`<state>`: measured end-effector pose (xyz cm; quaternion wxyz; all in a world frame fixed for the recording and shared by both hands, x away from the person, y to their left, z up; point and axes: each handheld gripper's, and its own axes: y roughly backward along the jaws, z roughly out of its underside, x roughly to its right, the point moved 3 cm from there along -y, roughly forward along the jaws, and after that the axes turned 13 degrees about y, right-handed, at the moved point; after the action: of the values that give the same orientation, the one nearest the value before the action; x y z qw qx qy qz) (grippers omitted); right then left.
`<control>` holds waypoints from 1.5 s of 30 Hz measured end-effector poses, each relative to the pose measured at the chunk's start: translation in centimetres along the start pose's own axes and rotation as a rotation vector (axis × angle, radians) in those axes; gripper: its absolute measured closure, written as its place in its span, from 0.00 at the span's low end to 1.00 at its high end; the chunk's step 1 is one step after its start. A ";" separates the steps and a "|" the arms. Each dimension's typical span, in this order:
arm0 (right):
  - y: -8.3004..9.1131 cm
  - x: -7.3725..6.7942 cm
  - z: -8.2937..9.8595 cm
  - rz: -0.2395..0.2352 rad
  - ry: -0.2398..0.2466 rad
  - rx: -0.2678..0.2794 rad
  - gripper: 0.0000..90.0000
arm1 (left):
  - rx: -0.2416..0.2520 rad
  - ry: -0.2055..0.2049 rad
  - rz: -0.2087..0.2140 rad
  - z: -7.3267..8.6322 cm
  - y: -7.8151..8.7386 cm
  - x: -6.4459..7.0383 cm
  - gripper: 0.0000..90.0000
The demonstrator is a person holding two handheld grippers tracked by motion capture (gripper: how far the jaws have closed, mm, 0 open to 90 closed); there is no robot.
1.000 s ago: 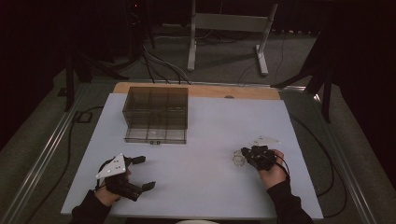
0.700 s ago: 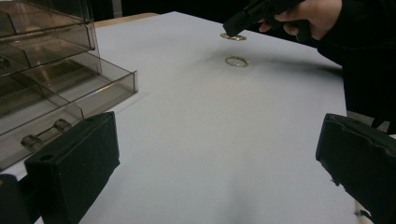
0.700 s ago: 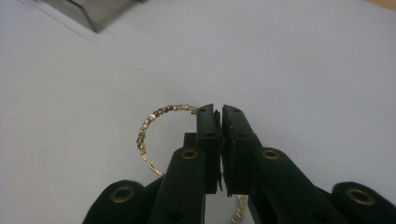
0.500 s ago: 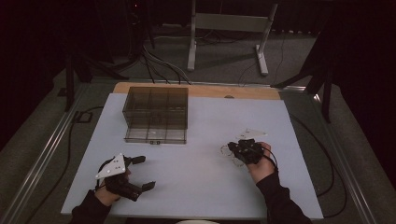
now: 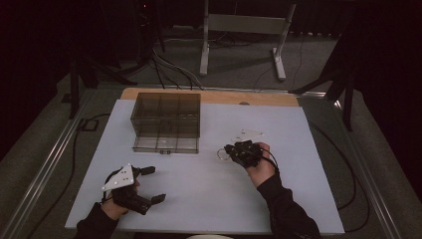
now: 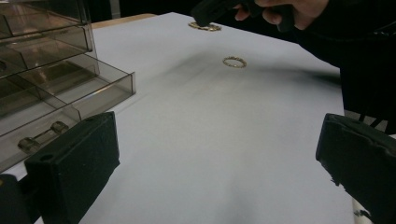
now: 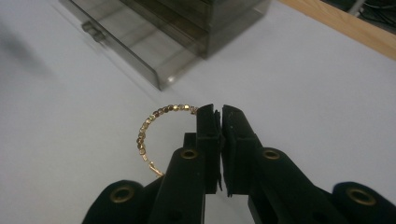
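Your table is laid out much as it was a second ago — the smoked plastic drawer box sits at the far left with its bottom drawer pulled out toward you, and that drawer has not moved. What has changed is your right gripper: over the last second it has travelled left across the table, from near the right side toward the middle, and it now sits closer to the open drawer. It carries a gold beaded bracelet with it — in the right gripper view the jaws are pressed together on one side of the loop, and the rest of the loop hangs out to the left of them, clear of the drawer front. That reads to me as the carry step: the pick is done, and the drop into the drawer is what remains.

Your left gripper has stayed put at the near left edge, jaws spread wide and holding nothing, pointed across the table.

A second bracelet lies loose on the table in the left gripper view, nearer than your right hand, so I judge at least one more trip is needed.
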<state>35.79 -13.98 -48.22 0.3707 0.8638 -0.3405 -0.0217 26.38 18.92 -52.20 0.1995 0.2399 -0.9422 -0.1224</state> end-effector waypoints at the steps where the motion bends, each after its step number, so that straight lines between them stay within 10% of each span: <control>1: -0.1 -0.1 -0.2 -0.002 0.005 0.001 0.96 | 0.002 -0.002 -0.001 0.0 0.0 0.0 0.01; 45: -7.5 -4.2 -11.9 -0.109 0.142 0.026 0.96 | 0.009 0.001 0.004 -0.2 0.1 0.0 0.01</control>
<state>40.34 -0.27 -45.41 0.3812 0.8850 -0.2661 0.0240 26.40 19.01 -52.02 0.1990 0.2389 -0.9431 -0.1178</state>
